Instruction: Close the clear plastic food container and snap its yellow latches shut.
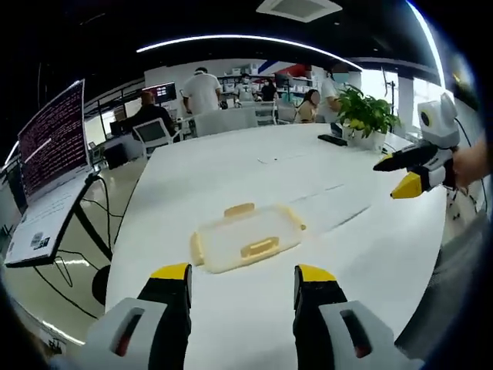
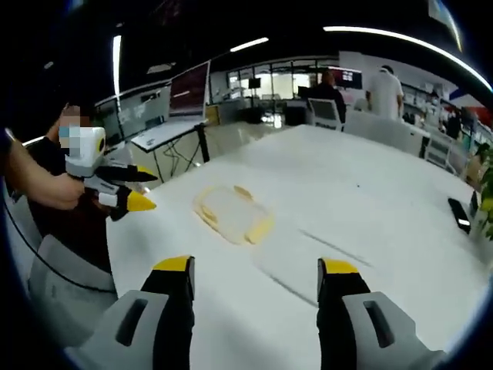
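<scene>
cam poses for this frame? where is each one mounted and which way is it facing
Left gripper view: rides the left tool, looking along its open jaws over the white table at the clear container; the right tool and a hand enter from the right.
Right gripper view: rides the right tool, jaws open, facing the container from another side; the left tool and a forearm show at left.
Shared: table, container, each other's tool.

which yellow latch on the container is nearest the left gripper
The latch on the container's near long side, facing the left gripper. The opposite latch sits on the far side; the others are on the short ends.
</scene>
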`<action>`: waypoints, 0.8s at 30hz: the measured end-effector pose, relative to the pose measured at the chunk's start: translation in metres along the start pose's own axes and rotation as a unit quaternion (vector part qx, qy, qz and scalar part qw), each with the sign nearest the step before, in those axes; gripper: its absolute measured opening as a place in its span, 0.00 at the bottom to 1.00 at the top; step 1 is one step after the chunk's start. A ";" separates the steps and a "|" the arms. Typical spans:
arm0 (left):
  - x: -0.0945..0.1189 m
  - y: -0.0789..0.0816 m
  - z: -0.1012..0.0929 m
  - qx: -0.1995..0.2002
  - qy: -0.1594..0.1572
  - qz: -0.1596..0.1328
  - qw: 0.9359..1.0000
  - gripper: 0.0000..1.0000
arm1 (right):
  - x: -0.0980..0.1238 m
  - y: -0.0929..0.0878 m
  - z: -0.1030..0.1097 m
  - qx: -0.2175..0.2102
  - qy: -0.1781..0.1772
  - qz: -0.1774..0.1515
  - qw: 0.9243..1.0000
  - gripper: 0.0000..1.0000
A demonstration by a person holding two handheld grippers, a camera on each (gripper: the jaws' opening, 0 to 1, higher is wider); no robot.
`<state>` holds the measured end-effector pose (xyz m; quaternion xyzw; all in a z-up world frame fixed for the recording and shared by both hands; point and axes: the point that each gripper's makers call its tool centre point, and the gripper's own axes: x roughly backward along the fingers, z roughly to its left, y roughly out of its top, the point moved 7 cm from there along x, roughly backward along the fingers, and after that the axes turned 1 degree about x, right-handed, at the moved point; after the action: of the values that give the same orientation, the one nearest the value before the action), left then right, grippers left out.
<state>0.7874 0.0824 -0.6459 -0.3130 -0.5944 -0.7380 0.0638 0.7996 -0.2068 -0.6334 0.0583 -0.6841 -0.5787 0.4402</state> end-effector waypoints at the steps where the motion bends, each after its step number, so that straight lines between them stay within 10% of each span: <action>1: -0.002 0.000 0.002 0.001 -0.001 0.004 1.000 0.48 | -0.004 0.000 0.000 0.007 0.004 0.006 1.000 0.61; 17: -0.032 0.003 0.020 -0.045 -0.038 0.050 0.997 0.49 | -0.055 0.036 0.001 0.107 0.079 0.020 0.991 0.58; 24: -0.047 0.009 0.021 -0.142 -0.091 0.056 0.984 0.51 | -0.076 0.037 0.003 0.173 0.108 0.043 0.978 0.57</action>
<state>0.8370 0.0859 -0.6620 -0.4175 -0.4685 -0.7786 0.0059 0.8595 -0.1484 -0.6423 0.1660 -0.7240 -0.4227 0.5191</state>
